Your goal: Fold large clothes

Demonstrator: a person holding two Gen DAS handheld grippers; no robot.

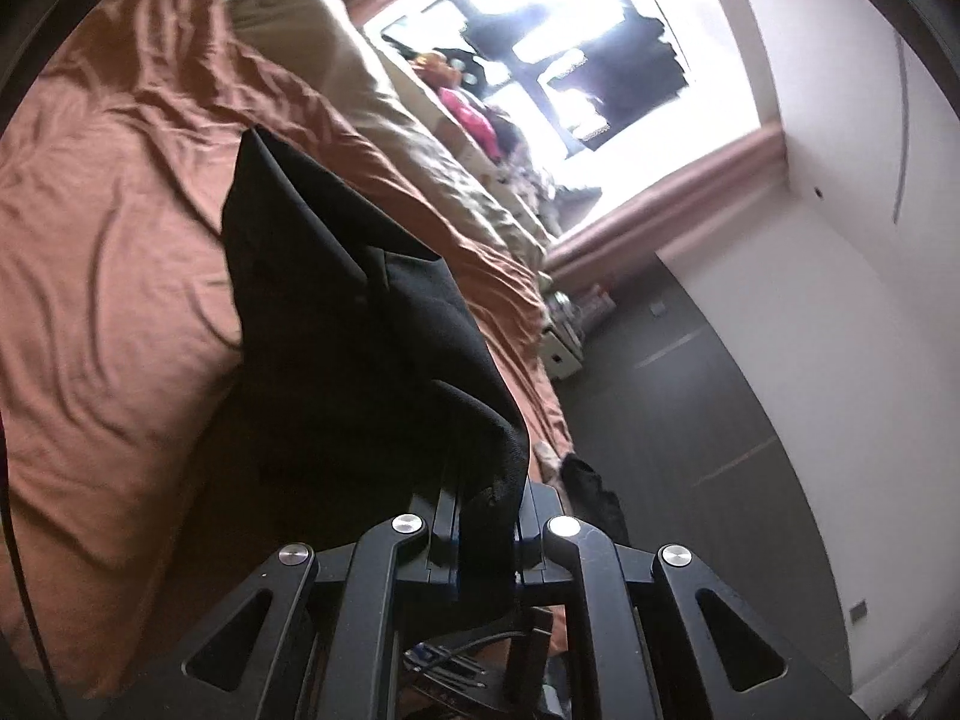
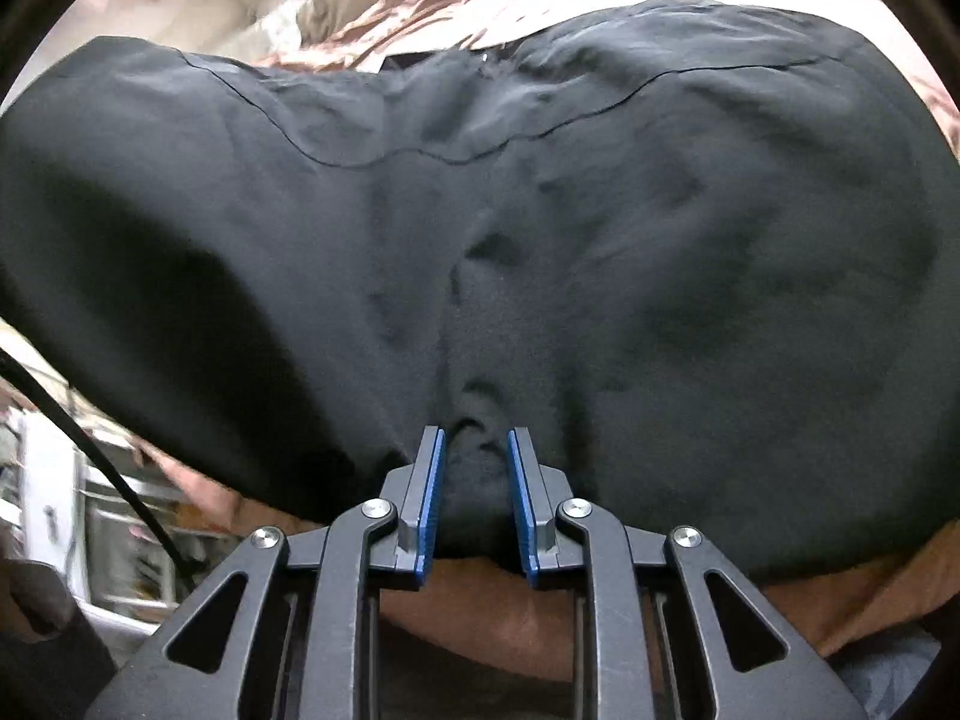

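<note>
1. Bedroom setting: bed (image 1: 108, 252) under a creased rust-brown sheet, beige duvet (image 1: 360, 96) bunched along its far side, bright window (image 1: 570, 48) with a pink curtain (image 1: 660, 204), dark floor (image 1: 690, 420) beside the bed.
2. Black garment (image 2: 480, 228): large, matte, softly wrinkled, with a thin seam line running across its upper part; spread over the sheet and filling most of the right wrist view.
3. Left gripper (image 1: 483, 516): fingers pressed together on a fold of the black garment, cloth rising from the pinch and draping back onto the bed.
4. Right gripper (image 2: 476, 480): blue-padded fingers (image 2: 433, 492) set slightly apart, a bunched hem of the garment caught between them, both pads touching the cloth at the near edge of the bed.
</note>
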